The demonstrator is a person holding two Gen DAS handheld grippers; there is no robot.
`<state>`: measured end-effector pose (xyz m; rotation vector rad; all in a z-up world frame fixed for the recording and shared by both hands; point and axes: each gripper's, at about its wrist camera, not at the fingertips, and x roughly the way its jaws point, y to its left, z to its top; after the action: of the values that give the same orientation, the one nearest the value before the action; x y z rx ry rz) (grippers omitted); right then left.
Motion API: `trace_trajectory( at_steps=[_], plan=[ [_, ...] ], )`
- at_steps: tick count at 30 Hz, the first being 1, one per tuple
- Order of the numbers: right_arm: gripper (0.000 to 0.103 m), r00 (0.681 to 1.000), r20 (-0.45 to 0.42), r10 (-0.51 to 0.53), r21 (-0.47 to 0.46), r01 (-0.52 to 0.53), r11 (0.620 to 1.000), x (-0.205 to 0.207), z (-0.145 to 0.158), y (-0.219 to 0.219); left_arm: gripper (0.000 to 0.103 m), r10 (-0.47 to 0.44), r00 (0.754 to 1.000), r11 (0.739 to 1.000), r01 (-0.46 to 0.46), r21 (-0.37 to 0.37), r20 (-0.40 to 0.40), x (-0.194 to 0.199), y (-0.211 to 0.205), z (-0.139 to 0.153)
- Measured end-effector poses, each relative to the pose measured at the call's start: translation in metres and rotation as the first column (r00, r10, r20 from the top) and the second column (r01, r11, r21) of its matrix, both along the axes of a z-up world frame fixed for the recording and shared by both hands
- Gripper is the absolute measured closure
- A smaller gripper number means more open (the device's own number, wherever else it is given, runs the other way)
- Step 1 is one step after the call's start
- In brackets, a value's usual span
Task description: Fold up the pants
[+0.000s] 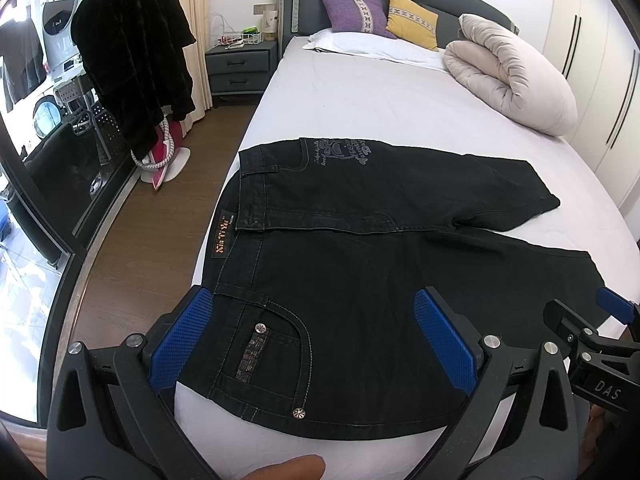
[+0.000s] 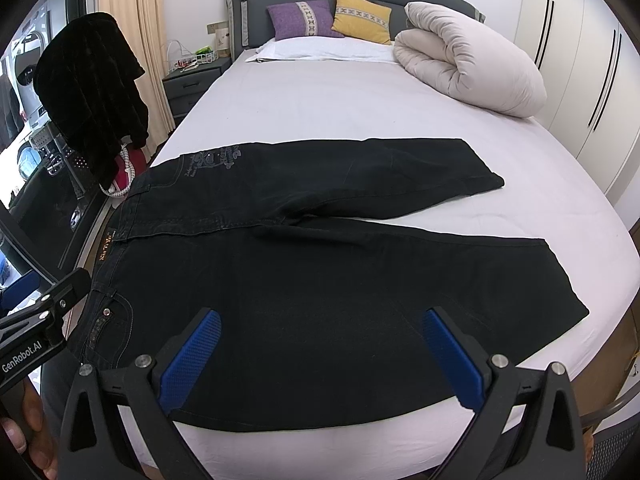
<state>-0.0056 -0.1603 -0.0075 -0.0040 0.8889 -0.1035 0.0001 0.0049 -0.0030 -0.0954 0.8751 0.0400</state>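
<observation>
A pair of black jeans [image 1: 360, 280] lies spread flat on the bed [image 1: 360, 92], waistband toward the bed's left edge and both legs running off to the right, splayed apart in a shallow V. The left claw [image 1: 316, 336] hangs with its blue pads wide apart, released, above the near hip, where the front pocket [image 1: 264, 344] with its rivets sits between the fingers. The right claw [image 2: 322, 354] is likewise spread and gripping nothing, poised over the thigh of the near leg, close to the jeans' front edge. At the head of the bed lie a purple cushion [image 1: 356, 14], a yellow cushion [image 1: 412, 20] and a rolled duvet [image 1: 512, 76].
</observation>
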Motion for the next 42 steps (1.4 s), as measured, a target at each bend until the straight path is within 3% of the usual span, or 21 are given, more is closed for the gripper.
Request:
trace_trajectory(
  at_steps=[11, 20, 28, 36, 42],
  plan=[
    [0.0, 1.0, -0.005, 0.003, 0.006, -0.003, 1.0, -0.001, -0.003, 0.002, 0.0, -0.002, 1.0, 1.0, 0.002, -0.005, 0.018, -0.003, 0.009, 0.002],
    [0.0, 1.0, -0.013, 0.005, 0.011, -0.005, 1.0, 0.004, -0.003, -0.002, 0.0, -0.055, 0.997, 0.998, 0.057, -0.04, 0.056, 0.006, 0.021, 0.0],
    [0.0, 0.999, -0.034, 0.022, 0.011, -0.022, 1.0, 0.015, -0.007, -0.003, 0.0, -0.136, 0.99, 0.986, 0.139, -0.095, 0.042, 0.031, 0.021, -0.023],
    [0.0, 0.998, -0.05, 0.046, 0.026, -0.045, 0.999, 0.032, -0.013, -0.006, 0.0, -0.129, 0.992, 0.989, 0.127, -0.081, -0.011, 0.054, 0.025, -0.043],
    [0.0, 0.994, -0.035, 0.106, 0.064, -0.103, 0.993, 0.051, -0.013, -0.015, 0.0, -0.146, 0.989, 0.986, 0.146, -0.078, 0.004, 0.111, 0.049, -0.047]
  ],
)
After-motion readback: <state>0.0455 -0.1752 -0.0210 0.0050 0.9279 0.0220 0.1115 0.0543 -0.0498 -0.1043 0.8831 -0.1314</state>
